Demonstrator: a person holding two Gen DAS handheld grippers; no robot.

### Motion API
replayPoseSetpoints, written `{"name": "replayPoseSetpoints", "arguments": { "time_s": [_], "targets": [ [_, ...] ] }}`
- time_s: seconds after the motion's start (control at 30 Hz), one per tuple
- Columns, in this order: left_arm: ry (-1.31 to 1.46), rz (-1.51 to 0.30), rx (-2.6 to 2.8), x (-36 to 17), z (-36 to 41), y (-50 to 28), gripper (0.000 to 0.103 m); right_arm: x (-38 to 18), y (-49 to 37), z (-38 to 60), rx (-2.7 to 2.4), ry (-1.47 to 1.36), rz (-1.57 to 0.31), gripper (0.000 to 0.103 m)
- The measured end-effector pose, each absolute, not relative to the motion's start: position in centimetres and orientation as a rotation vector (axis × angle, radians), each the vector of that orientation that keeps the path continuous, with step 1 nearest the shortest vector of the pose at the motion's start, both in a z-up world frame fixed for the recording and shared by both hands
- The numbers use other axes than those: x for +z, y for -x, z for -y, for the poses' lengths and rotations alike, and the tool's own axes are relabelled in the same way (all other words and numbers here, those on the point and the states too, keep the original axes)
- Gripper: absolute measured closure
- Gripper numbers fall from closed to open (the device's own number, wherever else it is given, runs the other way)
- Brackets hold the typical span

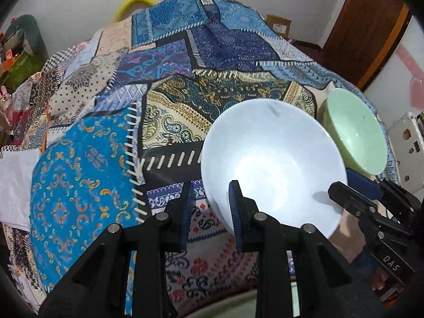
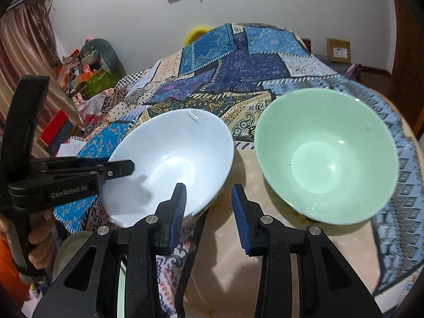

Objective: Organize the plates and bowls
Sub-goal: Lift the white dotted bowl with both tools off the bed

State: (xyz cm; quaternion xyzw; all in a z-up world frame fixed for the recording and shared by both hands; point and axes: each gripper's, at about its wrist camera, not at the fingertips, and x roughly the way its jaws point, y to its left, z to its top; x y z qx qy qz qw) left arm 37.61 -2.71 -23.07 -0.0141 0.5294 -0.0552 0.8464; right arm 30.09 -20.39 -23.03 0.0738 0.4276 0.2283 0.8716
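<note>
Progress was judged early. Two bowls were noted on the patchwork-printed tablecloth [image 1: 79,172], side by side and not yet nested. The pale blue-white glazed bowl [image 1: 278,159] was seen tilted toward the cameras, apparently lifted at its near edge. The pale green glazed bowl [image 1: 355,137] was seen just to its right, set on the cloth, close but apart. Both bowls were recorded as empty, with only glare and shadow inside. The left gripper [image 1: 210,212] was found narrowed across the left rim of the blue-white bowl, one finger inside the wall and one outside. It was judged clamped on that bowl. The right gripper [image 2: 209,212] was found likewise narrowed across the opposite rim, so a two-sided hold was inferred, though pad contact was not plainly shown. A pale green rounded rim [image 2: 76,249] was glimpsed low at the near edge, and its kind could not be told. Stacking of the bowls was judged outstanding, and no plates were clearly identified.
</note>
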Motion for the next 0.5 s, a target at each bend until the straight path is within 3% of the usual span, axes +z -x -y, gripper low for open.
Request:
{"name": "replayPoseSetpoints", "arguments": {
  "time_s": [0.5],
  "targets": [
    [0.005, -1.135, -0.137, -25.0, 3.9, -38.9, 0.08, -23.4, -31.1, 19.5, 0.476, -0.169, -0.9, 0.076]
  ]
}}
